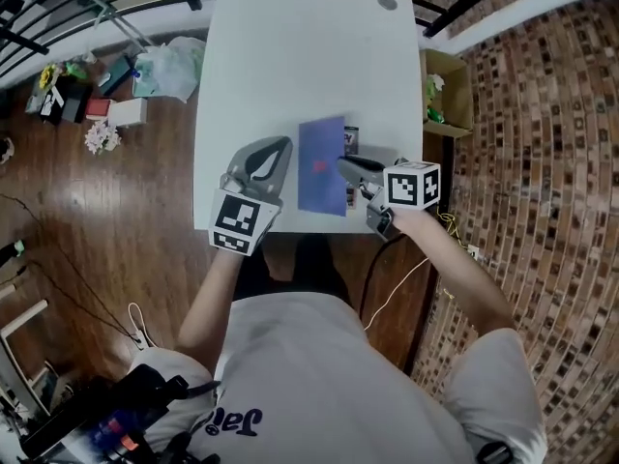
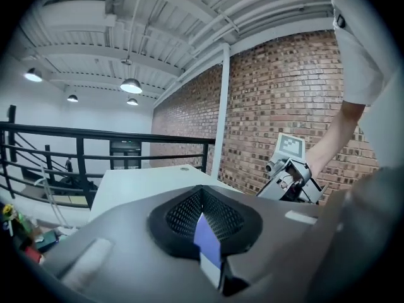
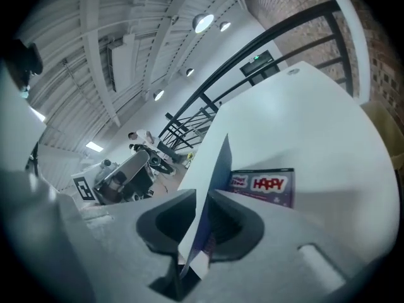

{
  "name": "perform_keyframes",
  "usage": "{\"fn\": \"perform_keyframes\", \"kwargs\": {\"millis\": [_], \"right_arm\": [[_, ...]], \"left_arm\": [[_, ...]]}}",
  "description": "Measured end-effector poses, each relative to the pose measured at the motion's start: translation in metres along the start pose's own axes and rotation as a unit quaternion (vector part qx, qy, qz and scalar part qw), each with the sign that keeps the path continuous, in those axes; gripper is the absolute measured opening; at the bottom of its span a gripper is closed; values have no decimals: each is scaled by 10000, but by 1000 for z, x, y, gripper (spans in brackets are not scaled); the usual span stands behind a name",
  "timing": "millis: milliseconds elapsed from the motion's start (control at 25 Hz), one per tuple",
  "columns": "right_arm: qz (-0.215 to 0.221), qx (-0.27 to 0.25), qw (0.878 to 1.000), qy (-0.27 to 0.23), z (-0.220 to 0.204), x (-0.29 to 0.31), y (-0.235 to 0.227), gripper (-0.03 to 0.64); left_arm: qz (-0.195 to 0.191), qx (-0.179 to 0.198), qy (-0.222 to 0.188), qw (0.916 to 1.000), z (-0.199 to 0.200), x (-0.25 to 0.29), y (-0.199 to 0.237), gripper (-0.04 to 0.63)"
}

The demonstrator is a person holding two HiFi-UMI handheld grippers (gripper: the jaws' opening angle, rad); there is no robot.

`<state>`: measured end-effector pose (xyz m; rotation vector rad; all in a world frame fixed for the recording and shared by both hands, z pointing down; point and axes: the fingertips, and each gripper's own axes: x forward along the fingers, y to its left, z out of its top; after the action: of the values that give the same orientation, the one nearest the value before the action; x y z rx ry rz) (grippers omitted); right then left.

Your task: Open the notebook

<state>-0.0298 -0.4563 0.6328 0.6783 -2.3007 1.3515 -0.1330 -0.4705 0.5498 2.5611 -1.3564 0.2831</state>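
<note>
The right gripper (image 3: 201,235) has its jaws closed on a thin sheet, the cover (image 3: 211,175) of the notebook (image 1: 322,167), which stands on edge between the pads with a white face on one side and a purple face on the other. From those jaws the rest of the notebook lies toward the person's left, on the near part of the white table (image 1: 290,56), with its long axis running away from the person. On the far side of it the left gripper (image 2: 205,229) is closed too, and a blue-and-white sliver of the notebook's left long edge appears pinched between its pads. So each gripper has one long edge, and the right one has the free edge. The opening, as I judge it, turns on that line: the cover should hinge about the left edge, so the right gripper must carry it up and over toward the left gripper. A small purple printed packet (image 3: 262,185) lies on the table just beyond the cover.
</note>
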Motion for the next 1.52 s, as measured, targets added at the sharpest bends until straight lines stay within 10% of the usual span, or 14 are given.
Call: {"fn": "perform_keyframes", "kwargs": {"millis": [840,1520], "right_arm": [[541,-537,9958,504,-4,153,105,49],[-394,-447,9957,705,-31,217,59,49]], "left_arm": [[1135,-380,-301,9924,-13,-104,106,17],[907,-596,-213,9939,-31,-110,102,17]]}}
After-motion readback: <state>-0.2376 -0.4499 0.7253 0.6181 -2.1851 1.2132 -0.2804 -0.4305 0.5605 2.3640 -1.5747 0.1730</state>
